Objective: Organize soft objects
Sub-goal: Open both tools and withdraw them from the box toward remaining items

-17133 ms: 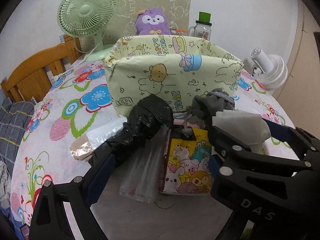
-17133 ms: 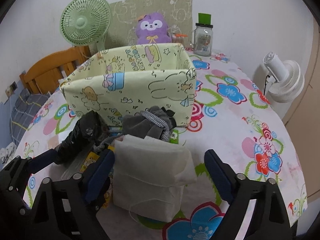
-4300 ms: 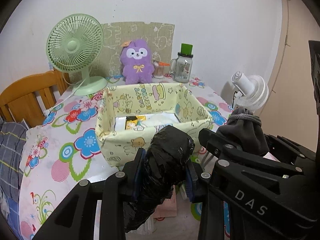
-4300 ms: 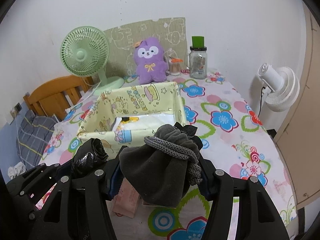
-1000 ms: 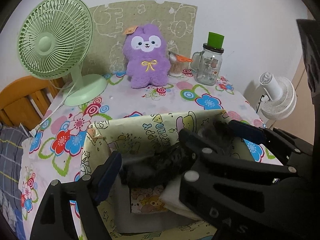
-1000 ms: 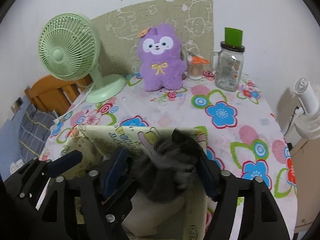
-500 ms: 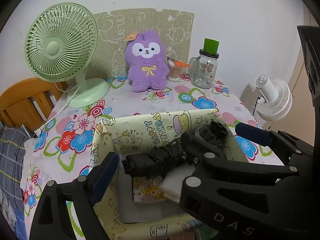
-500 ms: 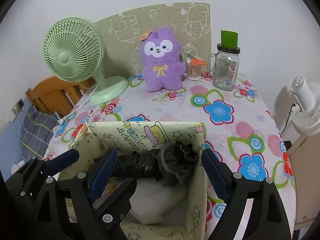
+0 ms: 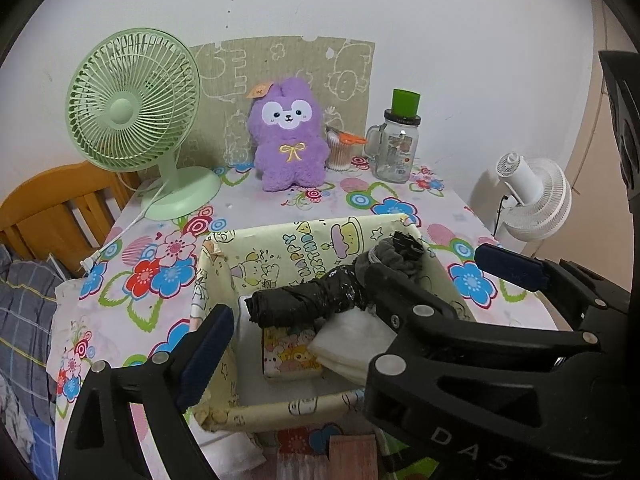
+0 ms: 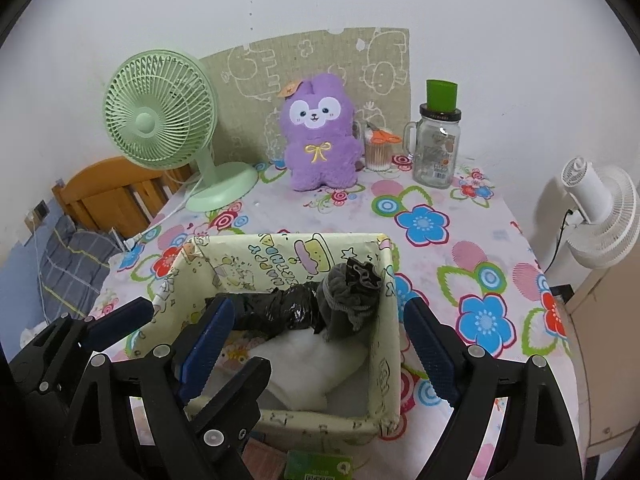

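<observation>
The yellow cartoon-print fabric box [image 9: 304, 240] [image 10: 280, 252] stands on the flowered tablecloth. A black plastic-wrapped bundle [image 9: 304, 304] [image 10: 280, 308] lies across its inside. A grey drawstring pouch [image 9: 396, 256] [image 10: 352, 296] leans in the right corner. Both rest on a white folded cloth [image 9: 352, 340] [image 10: 312, 360] and a cartoon packet [image 9: 292, 356]. My left gripper [image 9: 300, 292] hangs above the box's near side, its jaws opening and touching nothing. The right gripper [image 10: 318, 308] is beside it, open, its pads clear of the pouch.
At the back stand a green fan [image 9: 128, 108], a purple plush [image 9: 288, 140], a cup of cotton swabs [image 9: 340, 152] and a green-lidded glass jar [image 9: 396, 148]. A white fan [image 9: 532, 196] is off the right edge, a wooden frame [image 9: 52, 212] at left. A pink packet [image 9: 352, 456] lies before the box.
Both grippers drew back and upward from the box with jaws spreading. The black bundle and the grey pouch stayed behind inside it.
</observation>
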The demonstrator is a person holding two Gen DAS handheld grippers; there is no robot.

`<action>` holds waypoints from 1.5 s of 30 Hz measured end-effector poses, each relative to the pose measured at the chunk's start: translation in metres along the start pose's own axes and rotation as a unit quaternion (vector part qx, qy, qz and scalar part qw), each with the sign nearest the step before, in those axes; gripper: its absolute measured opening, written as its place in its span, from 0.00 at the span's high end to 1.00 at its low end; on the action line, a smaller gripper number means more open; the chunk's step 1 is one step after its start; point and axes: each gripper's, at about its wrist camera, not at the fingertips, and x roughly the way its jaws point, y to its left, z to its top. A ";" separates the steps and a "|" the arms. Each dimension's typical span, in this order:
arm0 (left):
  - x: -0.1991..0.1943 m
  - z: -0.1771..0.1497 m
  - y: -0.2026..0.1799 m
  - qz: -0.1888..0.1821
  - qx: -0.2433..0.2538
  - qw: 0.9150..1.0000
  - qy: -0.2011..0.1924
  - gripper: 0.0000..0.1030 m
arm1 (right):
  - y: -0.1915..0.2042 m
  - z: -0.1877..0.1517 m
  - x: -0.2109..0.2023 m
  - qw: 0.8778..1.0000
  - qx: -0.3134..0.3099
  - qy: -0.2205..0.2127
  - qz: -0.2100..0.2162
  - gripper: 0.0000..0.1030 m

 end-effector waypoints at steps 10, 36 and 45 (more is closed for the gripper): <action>-0.024 -0.011 -0.004 -0.001 0.006 1.000 -0.016 0.09 | 0.005 -0.010 -0.025 1.000 -0.003 -0.017 -0.007 0.13; -0.062 -0.048 -0.013 0.003 0.013 0.999 -0.031 0.07 | 0.018 -0.047 -0.068 0.999 -0.012 -0.039 -0.018 0.13; -0.063 -0.057 -0.013 0.002 0.011 0.999 -0.030 0.06 | 0.018 -0.057 -0.072 0.999 -0.013 -0.036 -0.018 0.13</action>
